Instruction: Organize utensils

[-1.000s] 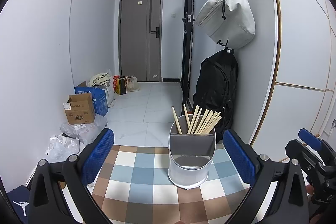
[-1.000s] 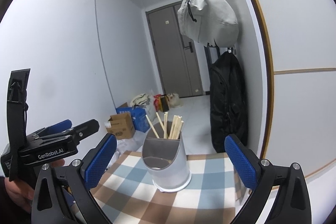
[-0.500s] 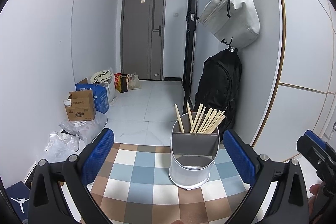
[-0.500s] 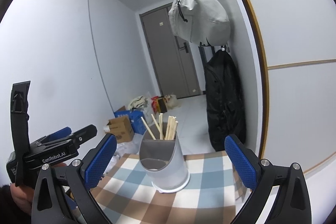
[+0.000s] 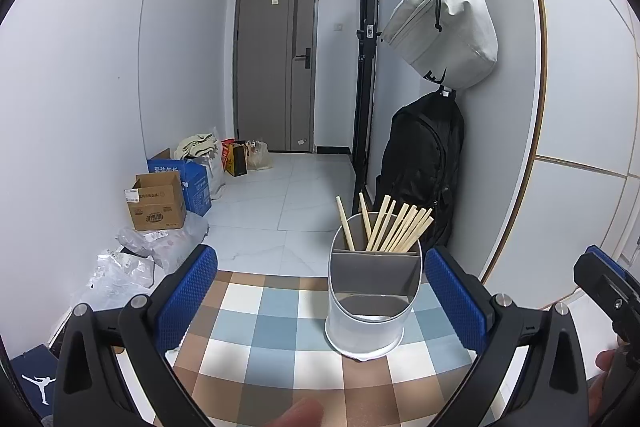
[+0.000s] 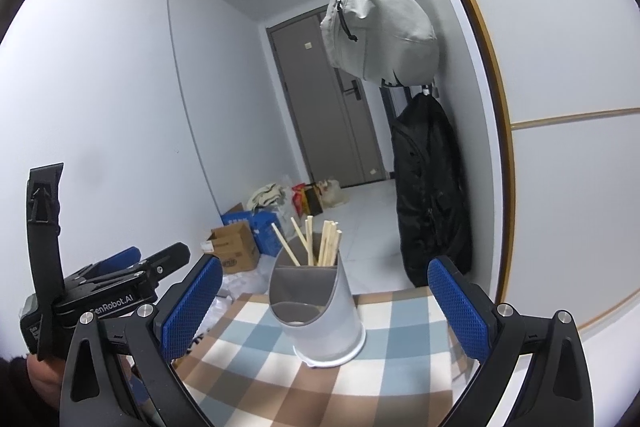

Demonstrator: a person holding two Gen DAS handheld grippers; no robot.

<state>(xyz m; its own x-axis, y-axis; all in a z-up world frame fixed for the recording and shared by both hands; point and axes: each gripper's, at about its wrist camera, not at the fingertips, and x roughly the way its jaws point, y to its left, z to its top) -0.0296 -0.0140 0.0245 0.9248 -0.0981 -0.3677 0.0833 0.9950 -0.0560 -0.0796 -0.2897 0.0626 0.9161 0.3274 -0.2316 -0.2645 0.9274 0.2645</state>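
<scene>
The utensil holder (image 5: 374,297) stands upright on the checkered tablecloth (image 5: 256,327), chopsticks (image 5: 390,227) leaning in its rear compartment, the front one showing nothing; both the left gripper (image 5: 320,301) and right gripper (image 6: 326,309) hover spread wide and hold nothing; behind, a black backpack (image 5: 424,163) hangs under a grey bag (image 5: 444,27); cardboard boxes (image 5: 158,201) sit on the floor.

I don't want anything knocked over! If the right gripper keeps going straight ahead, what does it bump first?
Probably the white utensil holder with chopsticks, standing between the open right gripper fingers; depth is hard to judge.
</scene>
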